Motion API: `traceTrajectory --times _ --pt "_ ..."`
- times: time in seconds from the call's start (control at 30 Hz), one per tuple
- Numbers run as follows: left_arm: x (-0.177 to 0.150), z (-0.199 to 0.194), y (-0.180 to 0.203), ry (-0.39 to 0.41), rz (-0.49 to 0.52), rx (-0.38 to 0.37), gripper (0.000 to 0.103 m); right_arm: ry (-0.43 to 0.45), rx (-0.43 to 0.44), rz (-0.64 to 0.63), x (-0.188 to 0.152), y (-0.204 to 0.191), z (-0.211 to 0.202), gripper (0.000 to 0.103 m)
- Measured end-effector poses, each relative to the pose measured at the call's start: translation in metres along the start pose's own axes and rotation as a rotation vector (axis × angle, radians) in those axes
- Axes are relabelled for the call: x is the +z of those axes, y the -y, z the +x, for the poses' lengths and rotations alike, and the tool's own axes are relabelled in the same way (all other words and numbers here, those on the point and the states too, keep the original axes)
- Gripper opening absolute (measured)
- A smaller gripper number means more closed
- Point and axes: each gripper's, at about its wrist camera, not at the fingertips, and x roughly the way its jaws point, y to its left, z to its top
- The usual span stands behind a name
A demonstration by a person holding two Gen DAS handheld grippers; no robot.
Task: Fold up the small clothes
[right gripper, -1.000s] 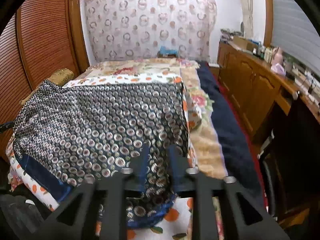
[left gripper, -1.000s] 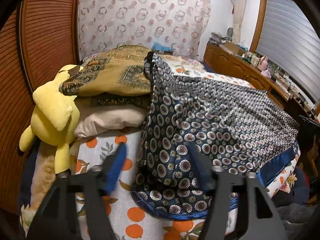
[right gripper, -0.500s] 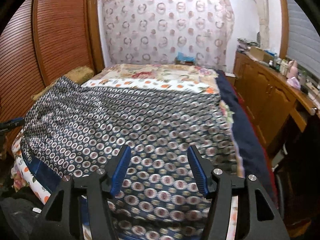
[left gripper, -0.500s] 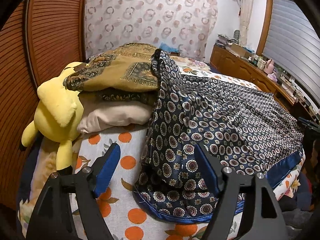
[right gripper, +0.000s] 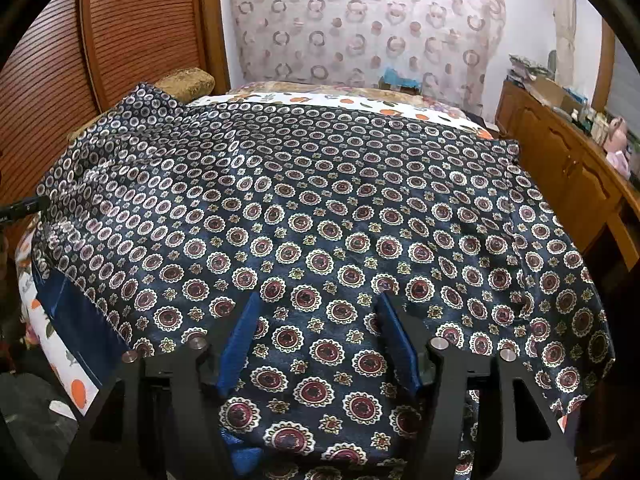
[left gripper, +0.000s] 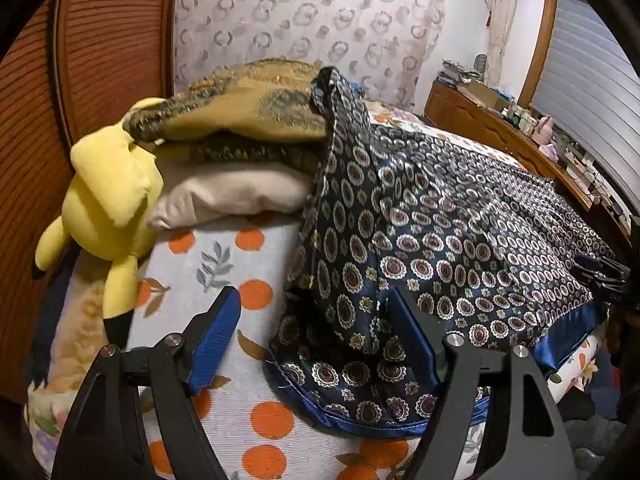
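Note:
A navy garment [right gripper: 340, 200] printed with round medallions lies spread across the bed. Its left corner [left gripper: 352, 344] is bunched, and one end climbs the pillow stack. In the left wrist view my left gripper [left gripper: 314, 308] hangs open just above that corner. Its right finger is over the cloth, its left finger over the bare sheet. My right gripper [right gripper: 318, 304] hovers over the garment's near edge with its jaws opening. Cloth lies beneath and between the pads [right gripper: 240, 332], which do not press it. The right gripper [left gripper: 600, 276] also shows at the garment's far side.
A yellow plush toy [left gripper: 108, 200] leans on stacked pillows [left gripper: 240, 128] at the bed's left. The orange-print sheet [left gripper: 224, 264] shows beside the garment. A wooden dresser [right gripper: 560, 152] with clutter runs along the right, past a gap beside the bed.
My right gripper opened off the garment's edge and swung over the cloth, which now lies spread wider to the right. My left gripper sank slightly toward the bunched corner.

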Motion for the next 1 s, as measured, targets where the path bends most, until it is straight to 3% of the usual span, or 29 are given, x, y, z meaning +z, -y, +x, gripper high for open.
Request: traceTrajectory --times 0.27,0.33,0.43,0.5,0.57,1.0 --pt "-0.004 0.005 -0.005 -0.011 -0.026 -0.003 0.076 0.005 -0.026 -0.017 -0.008 -0.018 0.011 0.082" --pt "-0.005 0.003 -0.005 -0.010 -0.022 -0.014 0.067 0.003 -0.026 -0.010 -0.010 -0.020 0.012 0.085" --pt "-0.005 0.003 -0.001 -0.016 -0.011 -0.047 0.044 0.006 -0.029 -0.015 -0.012 -0.021 0.010 0.087" --pt "-0.004 0.005 0.002 -0.026 0.003 -0.061 0.019 0.009 -0.027 -0.015 -0.013 -0.020 0.010 0.088" --pt "-0.003 0.002 0.007 -0.020 0.007 -0.114 0.006 0.010 -0.023 -0.017 -0.014 -0.019 0.009 0.088" --pt "0.071 -0.032 0.091 0.166 0.136 -0.291 0.005 0.008 -0.033 0.006 -0.015 -0.006 -0.006 0.084"
